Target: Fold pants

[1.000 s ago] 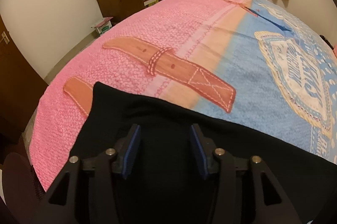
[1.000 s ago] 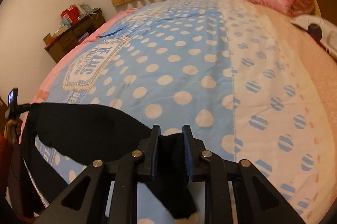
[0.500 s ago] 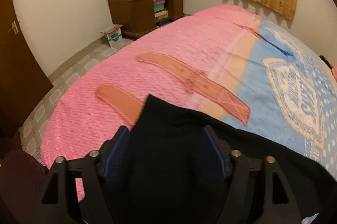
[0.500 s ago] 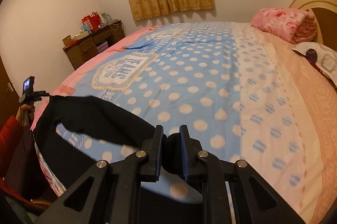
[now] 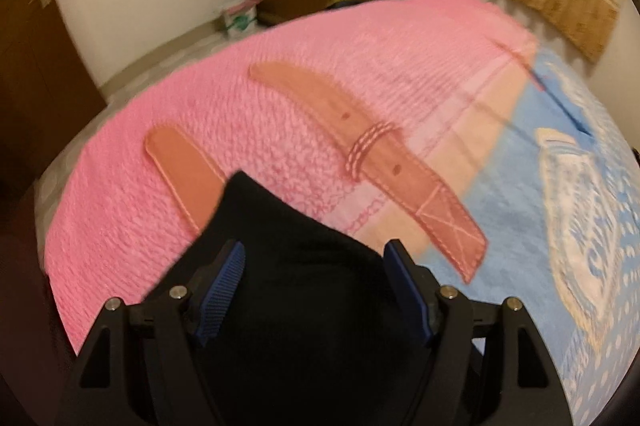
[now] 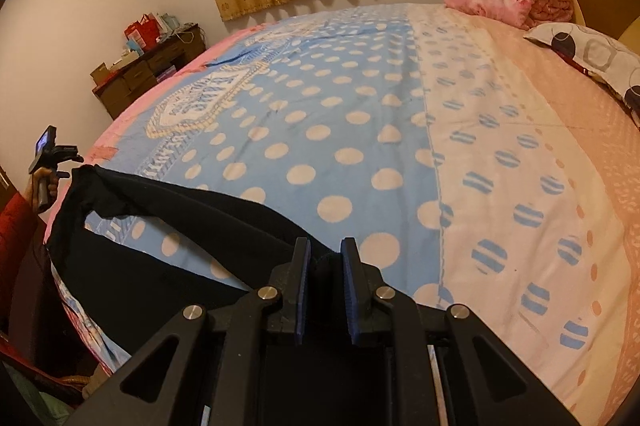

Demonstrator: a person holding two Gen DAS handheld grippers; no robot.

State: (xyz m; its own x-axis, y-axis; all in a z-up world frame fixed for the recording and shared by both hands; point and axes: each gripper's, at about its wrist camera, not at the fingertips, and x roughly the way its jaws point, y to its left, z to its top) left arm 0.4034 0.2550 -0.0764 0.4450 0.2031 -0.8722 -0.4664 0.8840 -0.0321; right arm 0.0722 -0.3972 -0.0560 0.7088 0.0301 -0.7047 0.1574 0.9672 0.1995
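- The right gripper [image 6: 325, 268] pinches a bunched fold of the black pants [image 6: 168, 226] between its blue pads, jaws almost together.
- The left gripper [image 5: 316, 276] stands with jaws spread wide; they have just been opening. The pants' dark cloth lies between and under them, and the pads look clear of it, so I judge that corner released.
- Risk: with only one end pinched, a pull from the right gripper could drag the limp fabric off its line and skew the fold.
- Risk: the pants lie at the near edge of the bedspread [image 6: 360, 129], partly over that edge, so the loose end could slide off.
- The cloth is matte, soft and thin, sagging in a long band with an open loop.
- The bedspread beneath the pants is nubbly: pink with printed tan straps [image 5: 372, 145] at the left gripper, blue with cream dots further along.
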